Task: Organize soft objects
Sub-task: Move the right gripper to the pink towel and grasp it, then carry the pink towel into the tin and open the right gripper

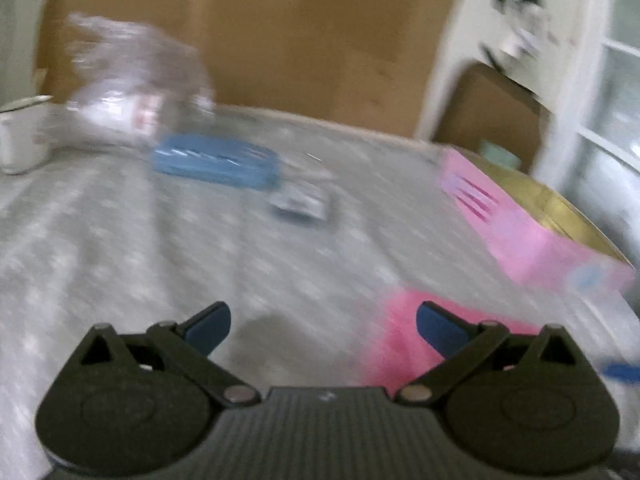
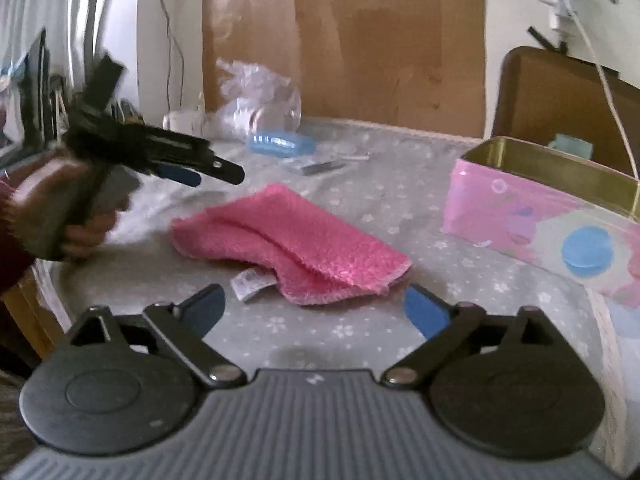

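Note:
A folded pink fluffy towel (image 2: pixel 292 244) with a white tag lies on the grey flowered tablecloth (image 2: pixel 352 184). In the blurred left wrist view it shows low at the right (image 1: pixel 400 340), behind the right fingertip. My left gripper (image 1: pixel 323 326) is open and empty; the right wrist view shows it (image 2: pixel 208 172) held in a hand above the table, left of the towel. My right gripper (image 2: pixel 314 310) is open and empty, just in front of the towel's near edge. A pink tin box (image 2: pixel 540 216) with a gold inside stands open at the right (image 1: pixel 520 224).
A blue plastic case (image 2: pixel 280 144) (image 1: pixel 216 162), a clear plastic bag (image 2: pixel 260 96), a white mug (image 1: pixel 22 132) and a small flat packet (image 2: pixel 316 167) lie at the far side. Cardboard (image 2: pixel 360 40) leans on the wall behind. The table edge runs at the left (image 2: pixel 48 280).

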A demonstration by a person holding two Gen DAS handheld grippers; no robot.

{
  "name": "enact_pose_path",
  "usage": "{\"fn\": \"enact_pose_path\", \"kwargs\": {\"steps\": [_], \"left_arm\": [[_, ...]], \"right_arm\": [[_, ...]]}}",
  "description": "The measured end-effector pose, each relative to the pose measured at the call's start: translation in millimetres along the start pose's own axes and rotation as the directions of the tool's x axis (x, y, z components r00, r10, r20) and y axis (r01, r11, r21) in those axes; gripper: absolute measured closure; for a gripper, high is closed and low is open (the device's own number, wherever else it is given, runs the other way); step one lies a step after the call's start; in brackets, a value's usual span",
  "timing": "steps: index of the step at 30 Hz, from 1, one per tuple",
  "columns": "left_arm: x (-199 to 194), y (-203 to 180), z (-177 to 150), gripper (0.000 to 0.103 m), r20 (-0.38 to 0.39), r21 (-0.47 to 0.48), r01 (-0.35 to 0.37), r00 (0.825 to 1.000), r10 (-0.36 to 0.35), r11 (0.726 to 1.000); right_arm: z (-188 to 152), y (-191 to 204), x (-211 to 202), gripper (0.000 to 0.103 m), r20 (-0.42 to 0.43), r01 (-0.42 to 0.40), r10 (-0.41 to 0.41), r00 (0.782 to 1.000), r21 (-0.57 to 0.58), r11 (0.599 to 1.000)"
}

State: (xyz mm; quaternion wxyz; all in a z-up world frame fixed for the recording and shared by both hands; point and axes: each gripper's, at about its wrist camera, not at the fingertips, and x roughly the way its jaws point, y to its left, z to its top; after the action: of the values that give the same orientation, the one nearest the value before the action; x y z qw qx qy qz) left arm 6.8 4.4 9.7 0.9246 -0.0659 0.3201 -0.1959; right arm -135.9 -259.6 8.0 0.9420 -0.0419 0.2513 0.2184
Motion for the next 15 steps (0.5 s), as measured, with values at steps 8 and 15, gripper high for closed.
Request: {"fn": "enact_pose_path", "kwargs": {"steps": [8,15], "left_arm": [[11,-55,-12,0.002,-0.141,0.069,0.155,0.979,-0.144,0.985],[2,-93,-10,0.034,-0.145,0.105,0.242,0.963,-0.226,0.965]], "right_arm": [[17,-9,44,0.014,-0.073,-0.093,0.098,0.993,0.062,0.994],[17,-4,34,0.084,0.02,-0.049,0.049,0.999,0.009,0.999]]}}
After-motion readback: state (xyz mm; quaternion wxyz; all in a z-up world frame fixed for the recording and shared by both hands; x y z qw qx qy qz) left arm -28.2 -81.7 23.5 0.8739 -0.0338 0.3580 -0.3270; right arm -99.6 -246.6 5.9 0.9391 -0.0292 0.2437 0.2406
